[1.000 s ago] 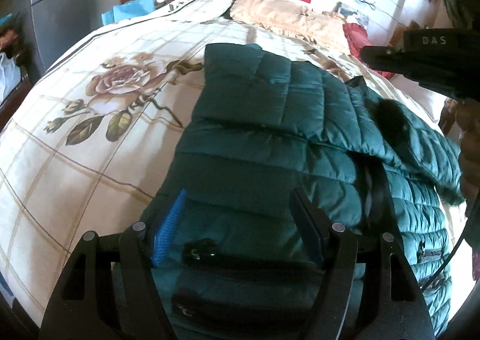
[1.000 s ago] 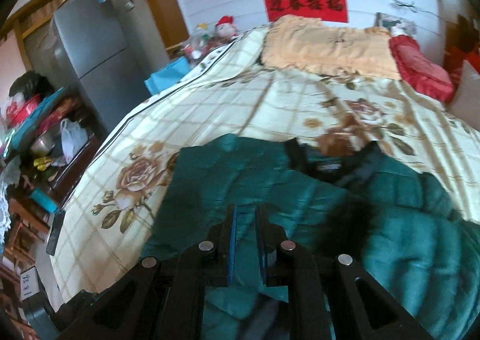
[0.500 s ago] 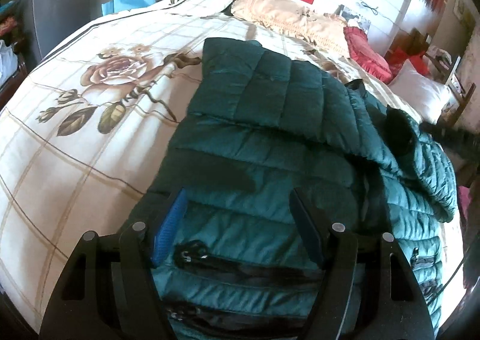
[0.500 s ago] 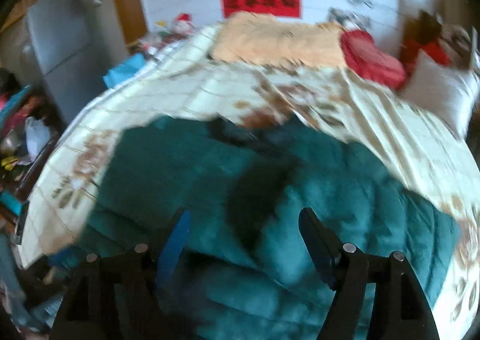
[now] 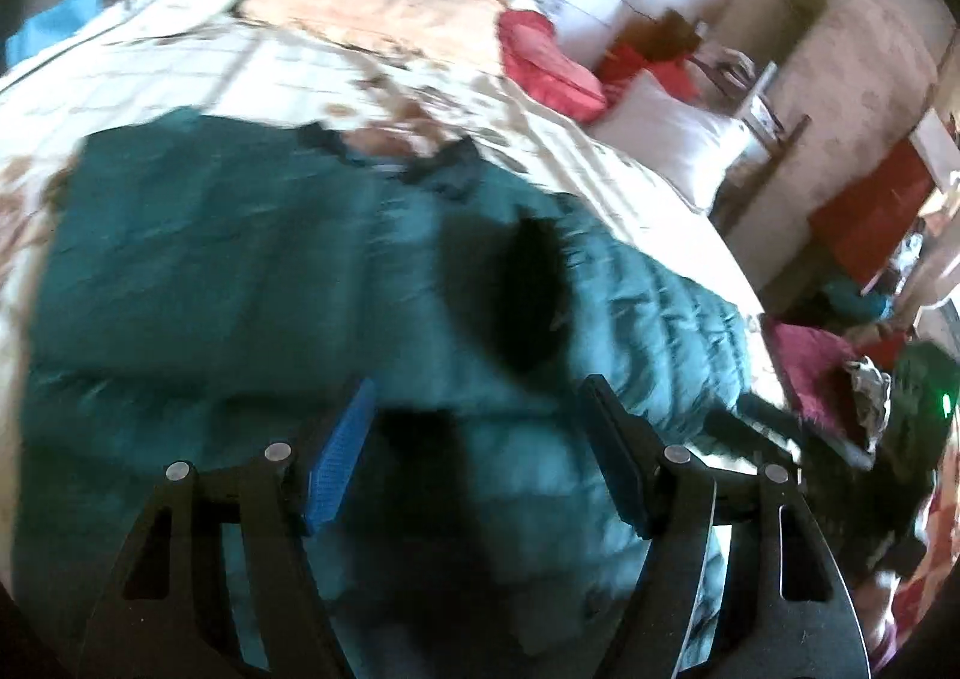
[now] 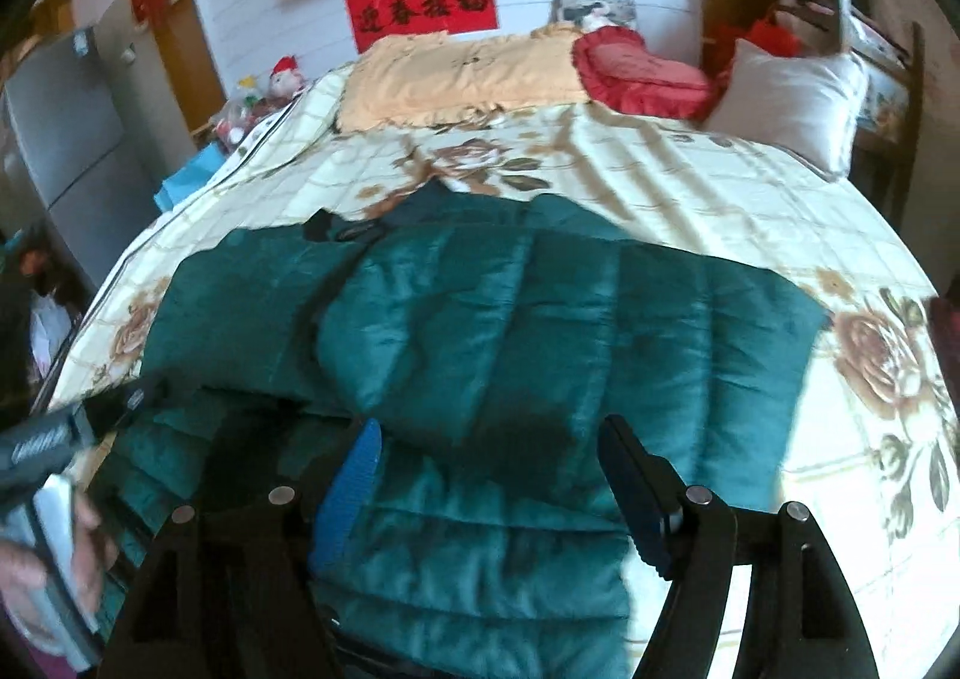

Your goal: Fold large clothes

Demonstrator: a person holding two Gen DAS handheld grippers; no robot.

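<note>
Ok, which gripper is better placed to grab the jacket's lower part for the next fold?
Right, probably. The right gripper hangs open directly over the green jacket's lower quilting, its view sharp. The left gripper, open too, gives a motion-blurred view, so looks unsettled.

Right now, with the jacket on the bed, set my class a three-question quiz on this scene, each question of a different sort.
1. True or false: the right gripper is shut on the green jacket.
2. What does the jacket lie on? A) bare floor B) floral bedspread C) chair
3. Fill in: the cushion beside the white pillow is coloured ____.

Key: 1 false, both the right and the left gripper are open and empty; 2 B; 3 red.
</note>
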